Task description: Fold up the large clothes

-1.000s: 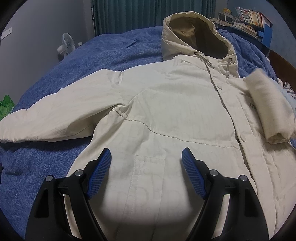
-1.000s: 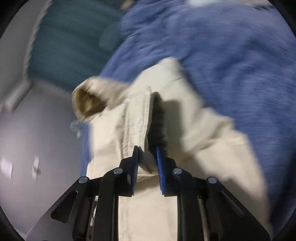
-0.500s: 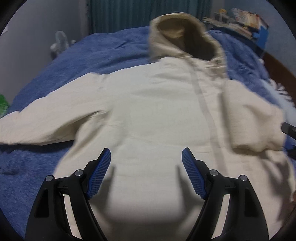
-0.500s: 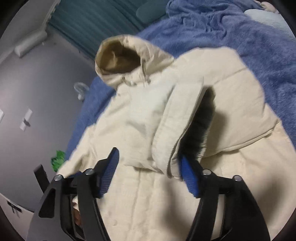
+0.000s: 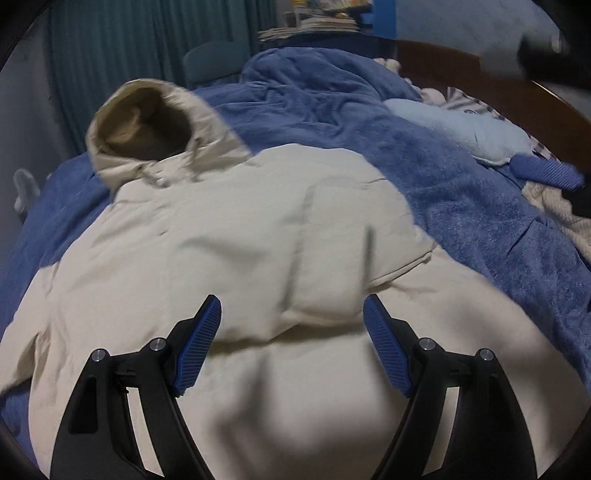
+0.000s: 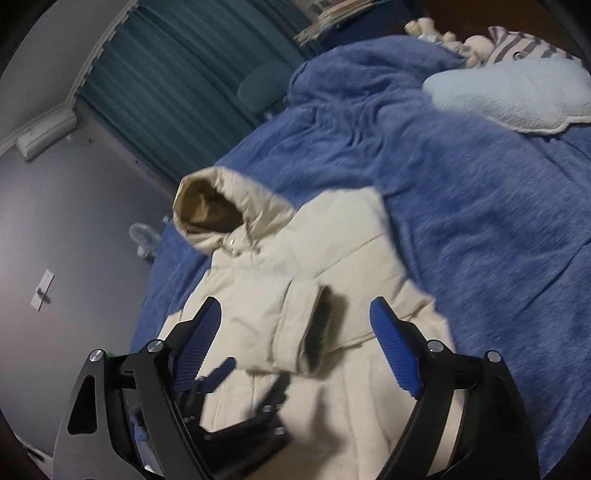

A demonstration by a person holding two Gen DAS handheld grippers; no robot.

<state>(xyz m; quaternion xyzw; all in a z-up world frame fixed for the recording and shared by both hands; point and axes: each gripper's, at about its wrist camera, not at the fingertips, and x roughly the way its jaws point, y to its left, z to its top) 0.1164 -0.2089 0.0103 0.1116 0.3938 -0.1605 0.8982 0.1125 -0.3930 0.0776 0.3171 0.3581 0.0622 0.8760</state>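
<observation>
A cream hooded jacket (image 5: 258, 240) lies face up on a blue blanket (image 5: 461, 206), its hood (image 5: 147, 125) at the far left. One sleeve (image 6: 295, 325) is folded across the chest, cuff toward me. My left gripper (image 5: 291, 325) hovers open over the jacket's lower body, holding nothing. My right gripper (image 6: 295, 325) hangs above the folded sleeve with its jaws opening; the cuff lies under the gap, free of both pads. The left gripper (image 6: 247, 384) also shows low in the right wrist view. One blue pad (image 5: 546, 171) of the right gripper shows at the right edge of the left wrist view.
A light blue pillow (image 6: 517, 96) and striped cloth (image 6: 524, 44) lie near the wooden headboard (image 5: 498, 85). Teal curtains (image 5: 129, 48) hang behind the bed. A small fan (image 6: 142, 236) stands by the grey wall. Stacked books (image 5: 314, 26) sit on a shelf.
The right gripper has let go of the sleeve, opened wide and risen; the sleeve now rests across the chest. The left gripper, still open, has swung right over the jacket.
</observation>
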